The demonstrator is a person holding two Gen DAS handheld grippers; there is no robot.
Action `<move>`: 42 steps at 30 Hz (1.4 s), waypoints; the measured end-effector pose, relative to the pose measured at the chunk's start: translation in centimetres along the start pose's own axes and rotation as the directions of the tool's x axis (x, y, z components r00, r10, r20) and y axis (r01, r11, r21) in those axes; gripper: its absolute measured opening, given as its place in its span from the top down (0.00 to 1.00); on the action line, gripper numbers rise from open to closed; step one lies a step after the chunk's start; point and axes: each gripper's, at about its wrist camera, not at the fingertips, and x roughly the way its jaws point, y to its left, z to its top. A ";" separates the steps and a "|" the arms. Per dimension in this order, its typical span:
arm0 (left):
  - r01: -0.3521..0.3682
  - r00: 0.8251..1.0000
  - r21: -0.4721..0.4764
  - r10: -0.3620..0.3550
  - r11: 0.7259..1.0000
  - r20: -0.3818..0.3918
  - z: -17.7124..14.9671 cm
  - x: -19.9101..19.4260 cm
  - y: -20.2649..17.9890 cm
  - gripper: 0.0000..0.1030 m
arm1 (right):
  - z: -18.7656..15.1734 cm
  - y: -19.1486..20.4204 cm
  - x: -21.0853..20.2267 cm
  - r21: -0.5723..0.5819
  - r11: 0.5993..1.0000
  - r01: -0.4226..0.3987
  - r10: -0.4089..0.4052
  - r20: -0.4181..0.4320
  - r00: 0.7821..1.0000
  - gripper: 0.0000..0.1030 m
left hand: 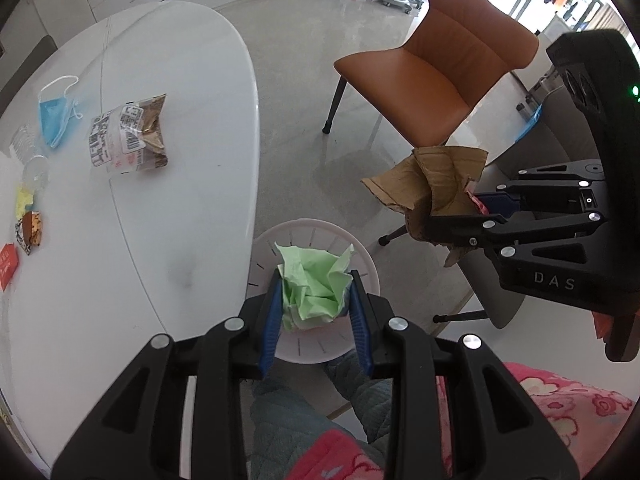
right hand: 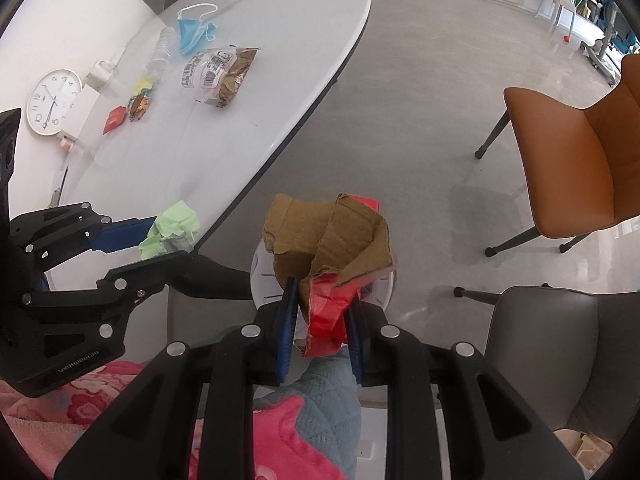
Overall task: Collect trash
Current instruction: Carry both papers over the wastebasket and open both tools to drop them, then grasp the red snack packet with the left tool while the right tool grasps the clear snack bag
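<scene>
On the white oval table, left to right in the left wrist view: a red card with illegible print at the edge, a small brown snack wrapper, a yellow scrap, a clear plastic cup lying on its side, a blue face mask, and a crumpled foil-and-clear food bag bearing a barcode and dense print too small to read. The right wrist view adds a round wall clock with numerals 1 to 12, lying on the table's far side.

Off the table edge stands a white slotted waste bin on the floor. The left gripper is held directly above the bin, blue pads pinching a crumpled ball of green paper.

To the right, the right gripper is clamped on a torn piece of brown cardboard with red tape, held over the bin's right rim. Its body reads "DAS" in the left wrist view. The left gripper's body carries lettering in the right wrist view that is too blurred to confirm.

Beyond stand an orange chair and a grey chair. A pink floral sleeve shows at the bottom.
</scene>
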 end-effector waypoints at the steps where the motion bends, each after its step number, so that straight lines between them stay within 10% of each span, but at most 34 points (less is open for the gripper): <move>1: 0.000 1.000 0.003 0.000 1.000 -0.007 0.0 0.1 -0.2 0.59 | 0.0 -0.1 0.0 0.002 1.000 -0.001 0.001 0.000 1.000 0.77; 7: -0.019 1.000 0.019 0.019 1.000 0.021 -0.1 -0.8 -0.6 0.29 | 0.1 0.0 0.2 -0.011 1.000 -0.005 0.005 0.001 1.000 0.77; 29: -0.080 0.996 -0.114 0.085 0.990 0.036 -1.4 -3.3 5.5 0.24 | 2.3 3.4 1.1 -0.057 0.998 -0.018 0.018 -0.001 1.000 0.77; 42: -0.154 0.984 -0.264 0.173 0.952 0.052 -3.4 -5.9 15.6 0.19 | 9.3 11.5 2.0 -0.154 0.987 -0.038 0.050 0.076 0.996 0.34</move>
